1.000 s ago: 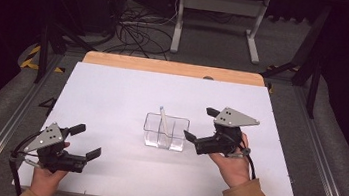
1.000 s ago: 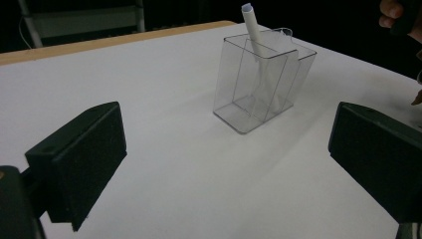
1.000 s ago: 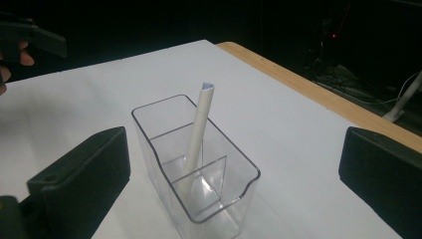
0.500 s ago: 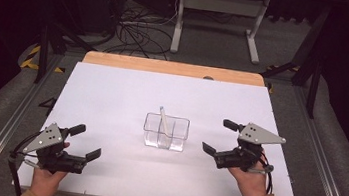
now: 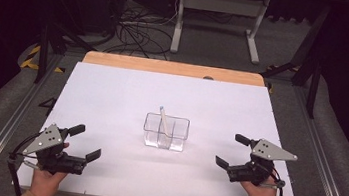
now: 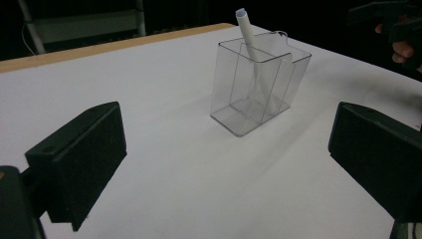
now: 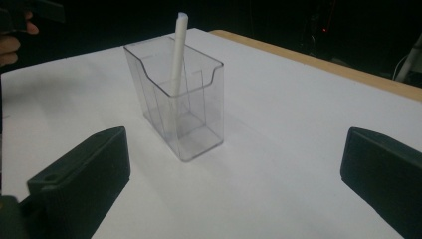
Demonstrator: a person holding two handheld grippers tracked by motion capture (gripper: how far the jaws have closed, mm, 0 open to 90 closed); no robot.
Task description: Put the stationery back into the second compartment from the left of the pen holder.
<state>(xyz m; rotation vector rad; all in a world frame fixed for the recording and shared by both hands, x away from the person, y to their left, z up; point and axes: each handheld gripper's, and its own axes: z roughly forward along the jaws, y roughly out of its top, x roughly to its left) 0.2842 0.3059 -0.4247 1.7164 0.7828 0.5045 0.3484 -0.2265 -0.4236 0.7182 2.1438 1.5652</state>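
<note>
On white table (image 5: 111,100), clear holder (image 5: 165,132) w/ pen (image 5: 163,119).

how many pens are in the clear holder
1: a white pen stands tilted in the clear holder at mid-table, its tip above the rim. Nothing else shows through the walls.

Light falls from overhead onto the white table (image 5: 111,100), which shows bright and even while the room beyond goes near black. The clear holder (image 7: 175,102) casts a soft shadow toward five o'clock. Close-up jaws look slightly soft.
</note>
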